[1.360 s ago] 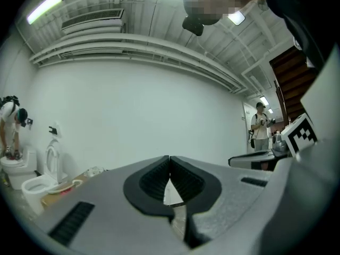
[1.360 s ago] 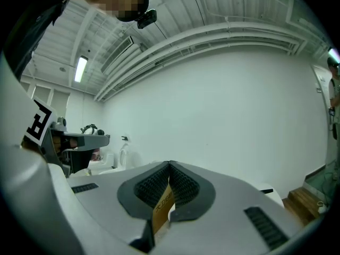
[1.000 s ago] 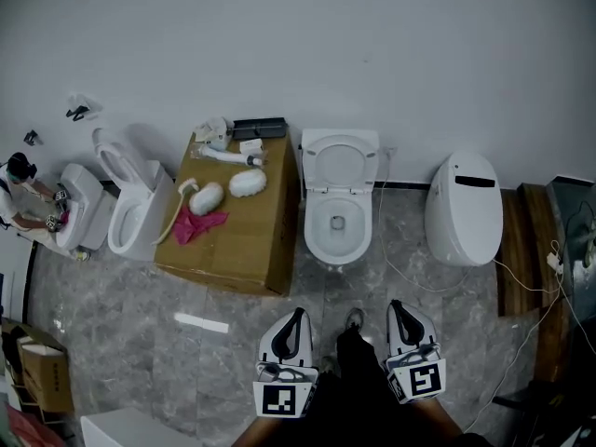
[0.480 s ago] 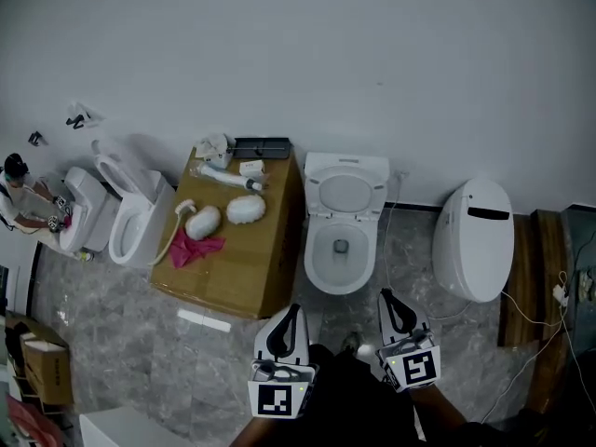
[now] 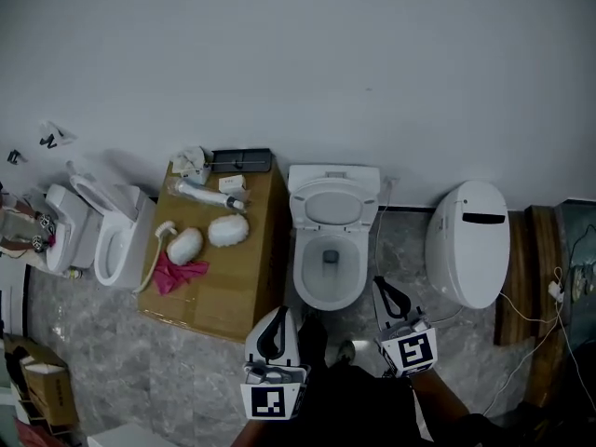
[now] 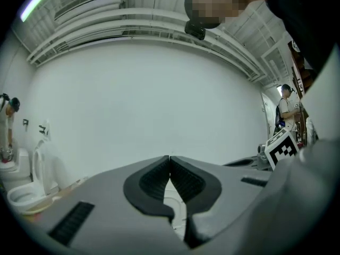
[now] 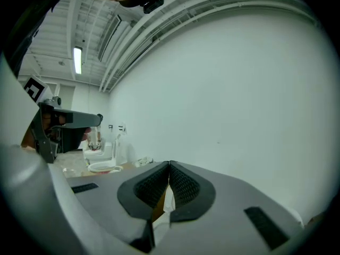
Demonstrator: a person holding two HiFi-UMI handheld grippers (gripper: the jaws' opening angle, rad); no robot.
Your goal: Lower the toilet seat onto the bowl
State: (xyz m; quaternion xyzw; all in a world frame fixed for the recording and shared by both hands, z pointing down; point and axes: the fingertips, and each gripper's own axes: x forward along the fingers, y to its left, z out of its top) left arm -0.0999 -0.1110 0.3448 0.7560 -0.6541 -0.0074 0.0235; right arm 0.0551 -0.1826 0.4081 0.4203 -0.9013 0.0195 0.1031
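Note:
The white toilet (image 5: 328,285) stands against the wall at the middle of the head view. Its seat (image 5: 333,202) and lid are raised, leaning back on the tank, and the bowl is uncovered. My left gripper (image 5: 281,313) hovers over the floor just in front and to the left of the bowl, shut and holding nothing. To the bowl's front right is my right gripper (image 5: 380,283), also shut and empty. Neither touches the toilet. In the left gripper view the pads (image 6: 169,166) meet, with a strip of white porcelain below them. The right gripper (image 7: 169,173) also shows its pads together.
A cardboard box (image 5: 223,282) left of the toilet carries a pink cloth (image 5: 179,274), white parts and a hose. Another open toilet (image 5: 110,236) stands further left; a closed white toilet (image 5: 468,242) is at the right. Cables and wooden boards (image 5: 523,291) lie at far right.
The view has moved closer to the middle toilet, and both grippers have advanced to either side of the bowl's front. Both stay shut; the seat stays raised.

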